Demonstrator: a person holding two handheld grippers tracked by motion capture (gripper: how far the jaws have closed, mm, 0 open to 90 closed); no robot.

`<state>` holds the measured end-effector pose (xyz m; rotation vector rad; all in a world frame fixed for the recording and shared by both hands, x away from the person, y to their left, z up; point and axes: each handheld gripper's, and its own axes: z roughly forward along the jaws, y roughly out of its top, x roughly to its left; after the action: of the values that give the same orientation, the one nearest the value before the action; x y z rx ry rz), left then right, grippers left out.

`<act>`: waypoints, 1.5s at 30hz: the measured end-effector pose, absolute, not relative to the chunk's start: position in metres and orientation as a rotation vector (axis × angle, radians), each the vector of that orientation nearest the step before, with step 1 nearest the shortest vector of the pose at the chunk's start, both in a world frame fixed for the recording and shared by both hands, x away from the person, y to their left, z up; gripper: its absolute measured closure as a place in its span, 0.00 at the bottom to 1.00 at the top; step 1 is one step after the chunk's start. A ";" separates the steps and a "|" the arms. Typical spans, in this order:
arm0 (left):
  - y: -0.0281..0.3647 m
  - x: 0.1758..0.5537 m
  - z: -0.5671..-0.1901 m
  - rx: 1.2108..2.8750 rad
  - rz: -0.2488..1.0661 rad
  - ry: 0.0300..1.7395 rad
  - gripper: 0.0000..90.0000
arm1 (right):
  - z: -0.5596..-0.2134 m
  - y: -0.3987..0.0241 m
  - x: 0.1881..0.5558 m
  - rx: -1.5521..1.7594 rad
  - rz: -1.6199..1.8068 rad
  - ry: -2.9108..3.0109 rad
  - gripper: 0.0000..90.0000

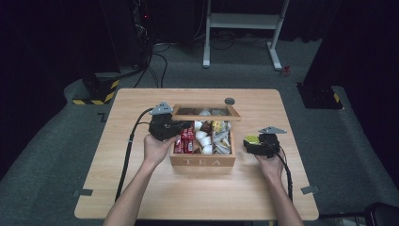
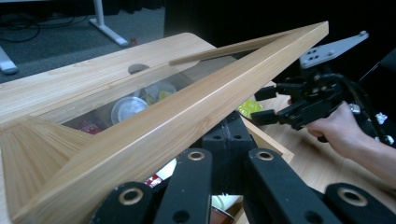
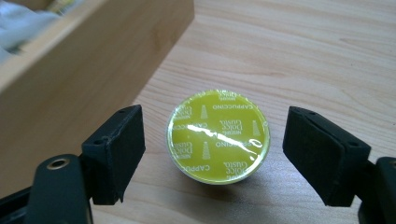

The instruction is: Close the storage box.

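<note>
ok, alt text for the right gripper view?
A yellow-lidded Dolce Gusto cappuccino capsule sits on the wooden table between the open black jaws of the right hand-held gripper, touching neither pad. The wooden tea box wall fills the upper left.

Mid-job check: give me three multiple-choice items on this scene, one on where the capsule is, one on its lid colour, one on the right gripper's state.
1. Where does the capsule sit?
A. in the tea box
B. on the table beside the tea box
C. on the floor

2. What colour is its lid?
A. yellow-green
B. red
C. blue

3. How is the right gripper?
A. shut on the capsule
B. shut and empty
C. open, with the capsule between its jaws

Answers: 1 B, bare table wood surrounds it; 2 A, the printed foil shows it; 3 C, gaps show on both sides.
</note>
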<state>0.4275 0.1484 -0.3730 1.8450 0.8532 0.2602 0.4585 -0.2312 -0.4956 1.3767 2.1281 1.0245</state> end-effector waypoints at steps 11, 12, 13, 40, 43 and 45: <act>0.146 0.425 -0.376 1.871 0.255 0.847 1.00 | -0.497 -0.244 0.428 1.353 1.078 2.102 0.27; 0.146 0.424 -0.376 1.874 0.258 0.848 1.00 | -0.498 -0.246 0.426 1.350 1.081 2.101 0.27; 0.146 0.424 -0.375 1.878 0.261 0.849 1.00 | -0.498 -0.247 0.424 1.351 1.078 2.105 0.28; 0.143 0.422 -0.379 1.891 0.237 0.848 1.00 | -0.523 -0.261 0.397 1.410 0.894 2.111 0.33; 0.143 0.421 -0.381 1.885 0.228 0.848 1.00 | -0.523 -0.260 0.397 1.412 0.895 2.108 0.33; 0.143 0.420 -0.382 1.892 0.226 0.852 1.00 | -0.523 -0.260 0.397 1.409 0.893 2.111 0.32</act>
<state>0.4203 0.1430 -0.3817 1.8921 0.8516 0.2255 0.3971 -0.2601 -0.5227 1.4088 2.1112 0.8926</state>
